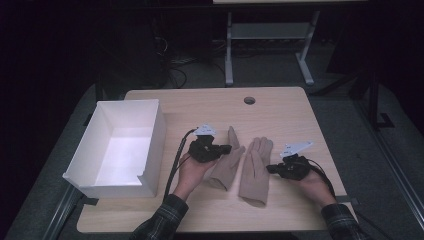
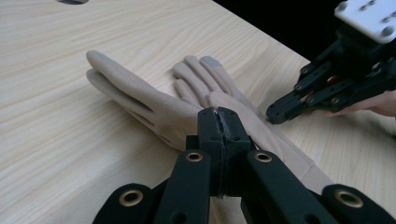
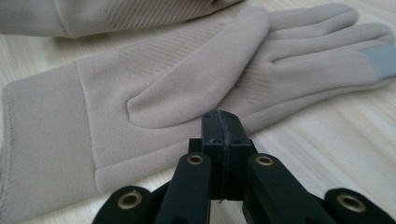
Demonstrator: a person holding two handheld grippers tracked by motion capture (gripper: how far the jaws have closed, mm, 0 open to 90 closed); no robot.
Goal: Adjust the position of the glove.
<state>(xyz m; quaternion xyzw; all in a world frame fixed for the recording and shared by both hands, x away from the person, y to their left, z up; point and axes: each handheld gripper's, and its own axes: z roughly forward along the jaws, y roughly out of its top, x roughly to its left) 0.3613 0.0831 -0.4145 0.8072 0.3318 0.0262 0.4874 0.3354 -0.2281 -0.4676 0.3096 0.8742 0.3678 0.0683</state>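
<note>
Two beige knit gloves (image 1: 242,165) lie fingers-away on our table (image 1: 285,115) | left claw (image 1: 226,148) pinched closed, empty, nearest | right claw (image 1: 270,169) same

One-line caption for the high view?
Two hand-held tools, left and right, both shut, flank two beige gloves beside a white box.

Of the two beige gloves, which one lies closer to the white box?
The left glove, beside the left hand-held gripper, with its fingers angled away from the other. The right glove lies farther from the white box.
</note>
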